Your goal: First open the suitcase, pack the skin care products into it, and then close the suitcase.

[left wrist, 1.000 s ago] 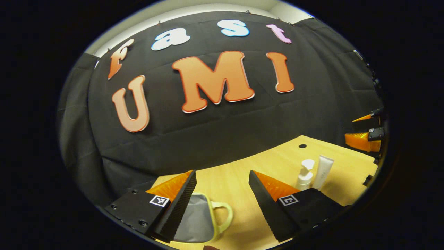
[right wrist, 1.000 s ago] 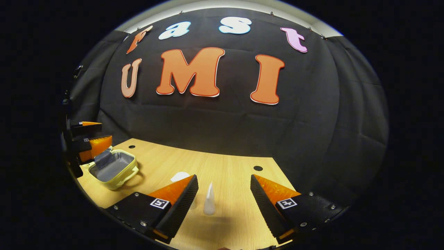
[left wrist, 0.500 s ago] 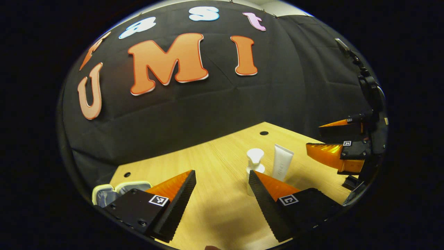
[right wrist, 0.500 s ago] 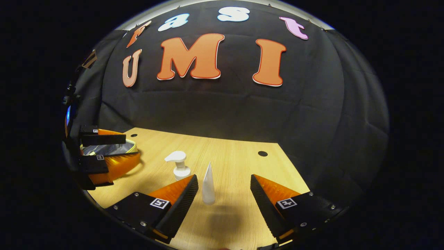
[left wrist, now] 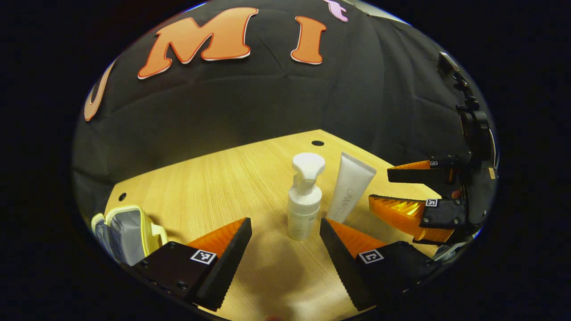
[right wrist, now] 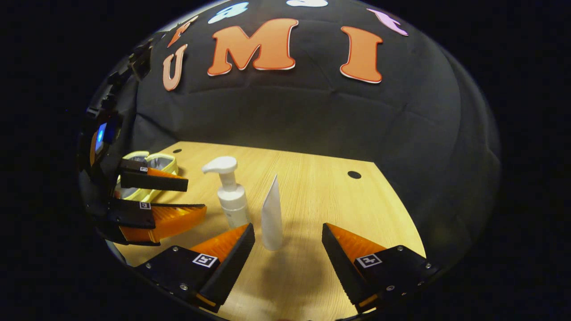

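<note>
Swung away from the suitcase (left wrist: 122, 232) since 1 s ago, and now lined up on the skin care products. Left to right in the left gripper view: suitcase lying open at the table's left edge, pale yellow shell with grey lining, nothing visibly packed; left gripper (left wrist: 285, 240) with fingers spread wide and empty; pump bottle (left wrist: 304, 196) upright between and just beyond the fingertips; tube (left wrist: 350, 187) standing on its cap just beside the bottle; right gripper (left wrist: 392, 189) near the tube, coming in from the right.

Same order in the right gripper view: left gripper (right wrist: 187, 196) in front of the suitcase (right wrist: 149, 167), pump bottle (right wrist: 229, 191), tube (right wrist: 272, 214) edge-on between wide, empty fingers of the right gripper (right wrist: 287, 243).

Judged from this: opening done, packing not yet begun, each gripper aimed at 1 product, closing around them likely next. Tall, narrow items, so easily tipped by an off-centre pinch.

Light wood table (right wrist: 321, 196) with small round holes, black cloth wall behind, dim room.
</note>
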The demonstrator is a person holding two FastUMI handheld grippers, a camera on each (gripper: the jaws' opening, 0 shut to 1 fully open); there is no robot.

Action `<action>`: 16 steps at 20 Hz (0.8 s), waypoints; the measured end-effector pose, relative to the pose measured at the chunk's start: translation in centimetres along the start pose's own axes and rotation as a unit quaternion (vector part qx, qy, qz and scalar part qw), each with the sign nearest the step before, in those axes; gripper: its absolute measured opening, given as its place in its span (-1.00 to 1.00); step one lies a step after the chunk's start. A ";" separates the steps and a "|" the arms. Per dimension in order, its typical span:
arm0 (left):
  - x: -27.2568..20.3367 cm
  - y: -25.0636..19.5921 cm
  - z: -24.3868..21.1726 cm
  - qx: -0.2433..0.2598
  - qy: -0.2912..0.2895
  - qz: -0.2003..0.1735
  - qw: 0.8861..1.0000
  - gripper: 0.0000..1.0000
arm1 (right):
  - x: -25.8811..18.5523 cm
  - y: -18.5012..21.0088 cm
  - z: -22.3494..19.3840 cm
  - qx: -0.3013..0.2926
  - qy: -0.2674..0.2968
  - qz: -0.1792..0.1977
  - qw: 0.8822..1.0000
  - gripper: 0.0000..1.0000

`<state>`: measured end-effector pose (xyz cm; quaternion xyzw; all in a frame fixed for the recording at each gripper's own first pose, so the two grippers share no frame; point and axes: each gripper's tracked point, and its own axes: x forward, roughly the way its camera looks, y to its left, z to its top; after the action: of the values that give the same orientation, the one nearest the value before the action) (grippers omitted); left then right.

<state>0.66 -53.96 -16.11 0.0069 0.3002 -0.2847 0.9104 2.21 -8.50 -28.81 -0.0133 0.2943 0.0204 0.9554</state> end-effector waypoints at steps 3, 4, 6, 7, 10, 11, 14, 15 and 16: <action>1.7 -0.2 -1.7 -0.014 0.019 -0.015 1.000 1.00 | 1.5 0.6 -1.8 0.000 0.025 0.014 1.000 0.95; 2.4 -0.5 -2.0 -0.015 0.026 -0.018 0.999 0.99 | 1.7 0.9 -2.1 0.005 0.028 0.016 0.999 0.95; 4.2 -0.9 -2.2 -0.020 0.033 -0.019 0.999 1.00 | 2.5 0.8 -2.7 0.010 0.030 0.013 0.999 0.95; 5.2 -1.0 -2.5 -0.023 0.038 -0.024 0.999 1.00 | 2.9 0.8 -2.9 0.007 0.032 0.011 0.999 0.94; 7.7 -1.2 -2.5 -0.017 0.038 -0.031 0.999 0.99 | 4.1 0.8 -3.8 0.007 0.044 0.009 0.999 0.94; 8.7 -1.3 -2.6 -0.015 0.039 -0.035 0.999 0.99 | 4.5 0.8 -3.8 0.014 0.045 0.009 0.999 0.95; 9.9 -1.4 -2.4 -0.012 0.035 -0.043 0.998 0.96 | 5.3 0.5 -3.8 0.026 0.046 0.006 0.999 0.94; 10.0 -1.4 -2.3 -0.014 0.034 -0.046 0.998 0.96 | 5.6 0.7 -3.8 0.030 0.047 0.010 0.998 0.94; 10.1 -1.5 -2.2 -0.017 0.033 -0.050 0.998 0.93 | 5.8 0.8 -3.9 0.033 0.048 0.009 0.998 0.94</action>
<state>5.31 -60.05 -23.23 -0.0140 0.3345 -0.3245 0.8846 4.75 -7.66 -35.29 0.0201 0.3403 0.0187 0.9399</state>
